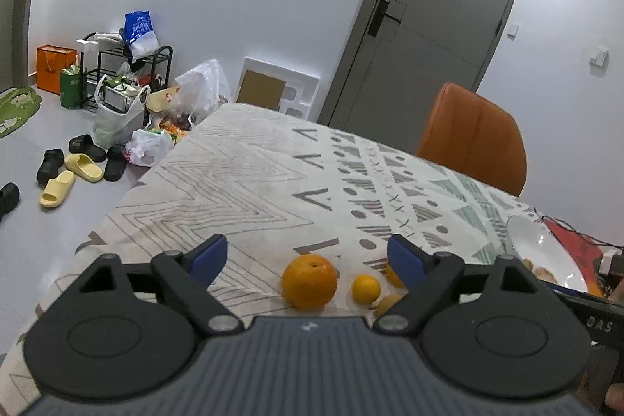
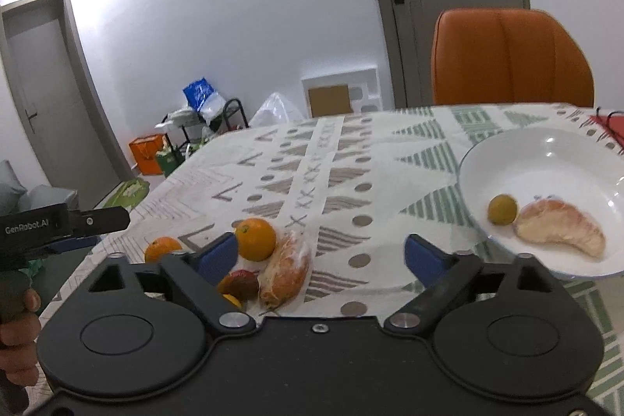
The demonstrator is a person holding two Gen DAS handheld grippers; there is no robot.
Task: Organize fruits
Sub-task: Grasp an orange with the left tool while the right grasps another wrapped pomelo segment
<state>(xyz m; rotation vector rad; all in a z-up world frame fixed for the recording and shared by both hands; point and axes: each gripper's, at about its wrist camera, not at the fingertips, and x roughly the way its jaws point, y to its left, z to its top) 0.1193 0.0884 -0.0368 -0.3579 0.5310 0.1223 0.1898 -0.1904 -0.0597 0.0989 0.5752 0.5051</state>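
In the left wrist view a big orange lies on the patterned tablecloth just beyond my open left gripper. To its right sit a small orange and a yellowish fruit; the right finger partly hides a third. In the right wrist view my right gripper is open and empty above the cloth. By its left finger lie an orange, a second orange, a wrapped citrus segment and a reddish fruit. The white bowl at the right holds a small green-yellow fruit and a peeled segment.
An orange chair stands behind the table's far edge. The white bowl shows at the right of the left wrist view, with a red item behind it. Slippers, bags and a rack clutter the floor to the left. A hand grips the left gripper's handle.
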